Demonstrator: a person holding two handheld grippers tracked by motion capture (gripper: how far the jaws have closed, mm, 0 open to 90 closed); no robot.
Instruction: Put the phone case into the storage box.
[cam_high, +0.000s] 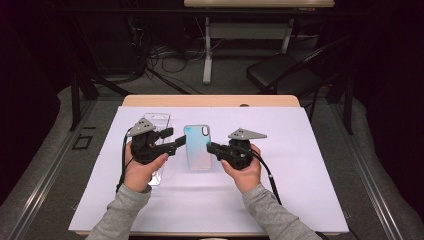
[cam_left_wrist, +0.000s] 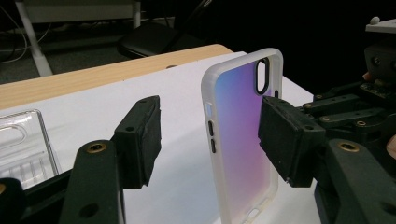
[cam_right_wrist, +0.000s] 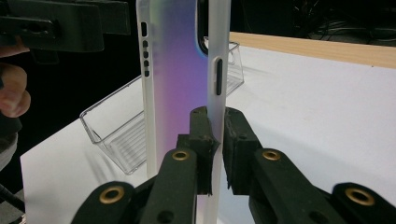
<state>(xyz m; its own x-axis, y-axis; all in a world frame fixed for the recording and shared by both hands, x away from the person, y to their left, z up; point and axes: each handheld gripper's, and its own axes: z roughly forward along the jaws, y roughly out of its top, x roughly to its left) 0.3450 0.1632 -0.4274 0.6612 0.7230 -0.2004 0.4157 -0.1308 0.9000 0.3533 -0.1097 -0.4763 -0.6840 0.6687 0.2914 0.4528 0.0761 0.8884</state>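
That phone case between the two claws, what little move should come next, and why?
Probably close the left gripper on the phone case: its jaws stand open astride the case's edge, while the right gripper already pinches the opposite edge.

Evenly lit from overhead on the white paper sheet; dark, murky surroundings toward twelve o'clock. Soft faint shadows, mild grain, near black jaws slightly blurred.

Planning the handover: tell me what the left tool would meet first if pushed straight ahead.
Probably the phone case: its near edge stands between the open left tool jaws. Beyond it waits the right tool; depth is unclear.
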